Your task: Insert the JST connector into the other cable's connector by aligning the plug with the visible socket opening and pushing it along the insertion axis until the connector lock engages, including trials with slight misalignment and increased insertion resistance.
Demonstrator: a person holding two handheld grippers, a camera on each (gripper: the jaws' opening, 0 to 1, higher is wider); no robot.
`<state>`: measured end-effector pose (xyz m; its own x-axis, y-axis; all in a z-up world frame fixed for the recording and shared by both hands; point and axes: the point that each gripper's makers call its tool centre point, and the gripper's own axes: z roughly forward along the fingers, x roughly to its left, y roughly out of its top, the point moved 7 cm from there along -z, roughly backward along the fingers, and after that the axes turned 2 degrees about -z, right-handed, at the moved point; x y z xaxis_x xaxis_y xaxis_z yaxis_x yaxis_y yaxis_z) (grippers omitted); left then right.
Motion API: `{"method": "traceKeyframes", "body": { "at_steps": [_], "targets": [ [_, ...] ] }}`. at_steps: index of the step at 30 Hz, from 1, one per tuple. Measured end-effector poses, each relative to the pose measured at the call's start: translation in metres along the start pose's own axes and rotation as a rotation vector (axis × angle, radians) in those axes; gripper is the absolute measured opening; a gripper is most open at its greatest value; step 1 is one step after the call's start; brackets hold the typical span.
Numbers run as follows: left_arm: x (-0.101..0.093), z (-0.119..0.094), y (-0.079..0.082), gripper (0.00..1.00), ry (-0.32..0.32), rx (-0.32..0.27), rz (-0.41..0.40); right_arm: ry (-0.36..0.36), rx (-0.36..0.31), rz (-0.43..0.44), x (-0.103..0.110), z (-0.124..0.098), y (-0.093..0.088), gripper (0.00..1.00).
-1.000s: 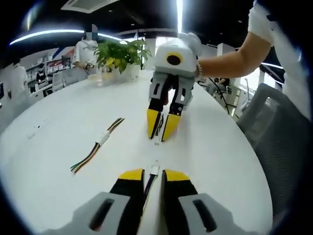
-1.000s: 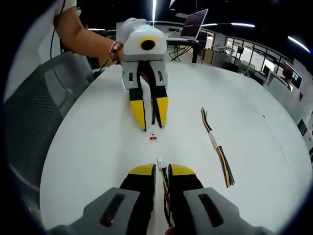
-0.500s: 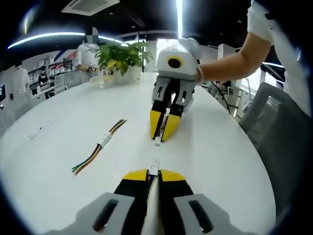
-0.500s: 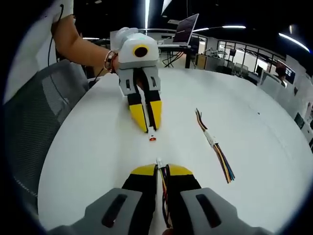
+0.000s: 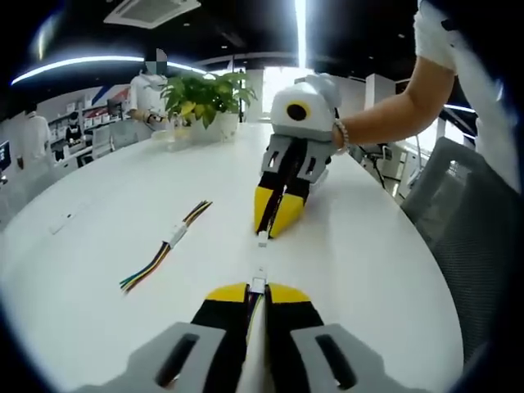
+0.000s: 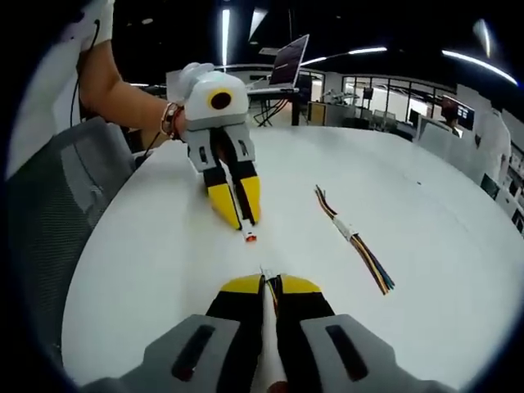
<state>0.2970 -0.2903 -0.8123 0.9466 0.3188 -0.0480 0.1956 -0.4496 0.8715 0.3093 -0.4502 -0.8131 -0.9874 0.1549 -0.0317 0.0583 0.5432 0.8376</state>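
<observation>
Connectors first: in the left gripper view, the left hand-held gripper [image 5: 256, 293] has its yellow-tipped jaws clenched on a cable, and a small white JST connector [image 5: 259, 284] pokes out just past the tips. Directly ahead and near, the right hand-held gripper [image 5: 275, 223] points back toward it, jaws pinched together on the other cable's connector [image 5: 263, 238], which shows as a pale tip at the jaw ends. The two connectors face each other across a short bare strip of the white desk [image 5: 368, 254], apart, not touching.

From the right gripper view, it's the same meeting mirrored: the right hand-held gripper [image 6: 268, 285] is closed tight on its cable, with coloured wires squeezed between the jaws. The left hand-held gripper [image 6: 240, 212] comes down at a slant from the far left edge of the desk [image 6: 458, 246], and the plug at its tips reads white with a reddish end [image 6: 249, 237]. Nothing lies in the gap between them.

Off to the side, toward the middle of the desk, a spare cable pair [image 5: 164, 244] lies flat, multicoloured wires joined at a white connector; it's well apart from both grippers. It shows again in the right gripper view [image 6: 354, 239].

Farther off, a potted plant [image 5: 205, 97] stands at the far edge of the desk, a grey chair [image 5: 458, 205] sits beside the near edge, and a laptop [image 6: 288, 64] stands open beyond.
</observation>
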Motion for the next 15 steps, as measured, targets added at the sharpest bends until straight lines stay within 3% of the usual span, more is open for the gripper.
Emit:
{"method": "traceKeyframes", "body": {
  "at_steps": [15],
  "targets": [
    [0.0016,0.0001,0.0019,0.01,0.016,0.022,0.0,-0.048,-0.032,0.019,0.0022,-0.0023,0.0073,0.01]
  ]
}}
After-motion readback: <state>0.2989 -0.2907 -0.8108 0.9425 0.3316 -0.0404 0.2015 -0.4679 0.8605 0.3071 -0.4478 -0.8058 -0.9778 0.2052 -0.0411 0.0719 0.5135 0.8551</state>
